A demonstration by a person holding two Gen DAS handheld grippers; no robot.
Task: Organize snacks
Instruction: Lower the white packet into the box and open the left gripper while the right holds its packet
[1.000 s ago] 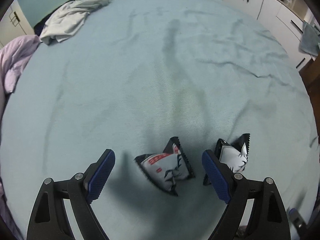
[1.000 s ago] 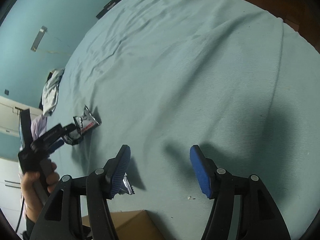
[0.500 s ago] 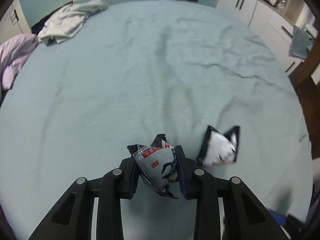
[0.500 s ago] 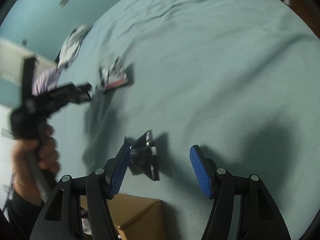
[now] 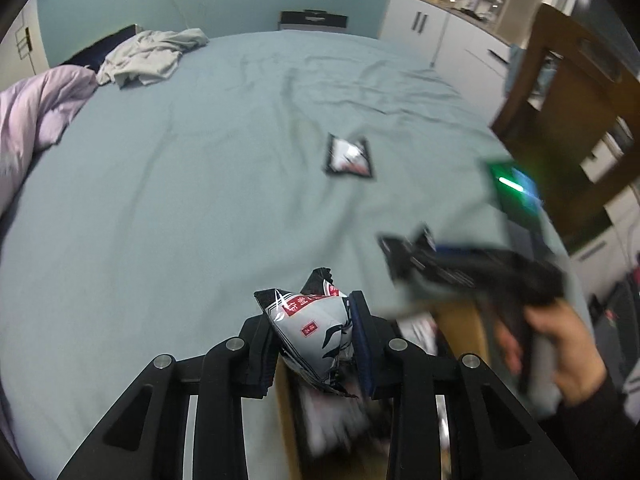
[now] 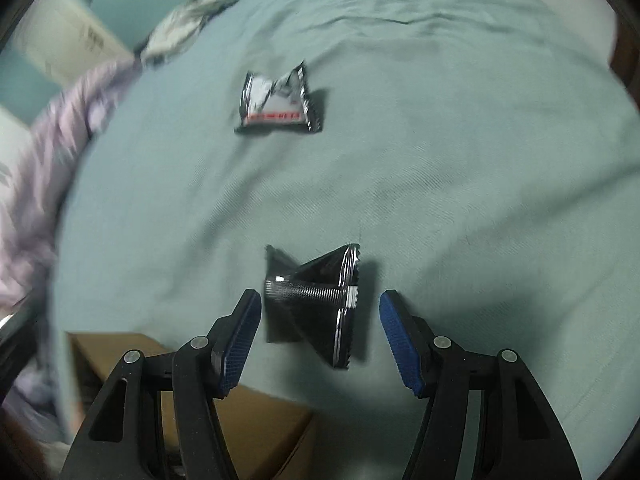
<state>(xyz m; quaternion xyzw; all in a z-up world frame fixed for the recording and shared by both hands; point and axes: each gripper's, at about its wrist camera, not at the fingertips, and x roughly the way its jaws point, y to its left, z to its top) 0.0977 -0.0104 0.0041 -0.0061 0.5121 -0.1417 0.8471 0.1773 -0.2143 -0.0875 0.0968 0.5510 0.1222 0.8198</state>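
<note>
My left gripper (image 5: pixel 312 320) is shut on a white-and-black snack packet with a red label (image 5: pixel 310 332). It holds the packet in the air over an open cardboard box (image 5: pixel 286 420) that has more packets inside. A second such packet (image 5: pixel 350 156) lies farther off on the blue-green bed sheet (image 5: pixel 180 200). My right gripper (image 6: pixel 320 296) hovers over a black foil packet (image 6: pixel 316 300) lying on the sheet. Its jaws are closing, and both pads still stand clear of the foil. In the left wrist view the right gripper (image 5: pixel 412 256) is blurred, with a hand (image 5: pixel 560 344) holding it.
The cardboard box (image 6: pixel 120 360) sits at the bed's near edge. A purple duvet (image 5: pixel 28 108) and crumpled grey clothes (image 5: pixel 148 56) lie at the far left. White cabinets (image 5: pixel 440 36) and a wooden frame (image 5: pixel 560 92) stand to the right of the bed.
My left gripper closed on the labelled packet, lifted it off the sheet and carried it over the box. My right gripper rolled and came over the black foil packet.
</note>
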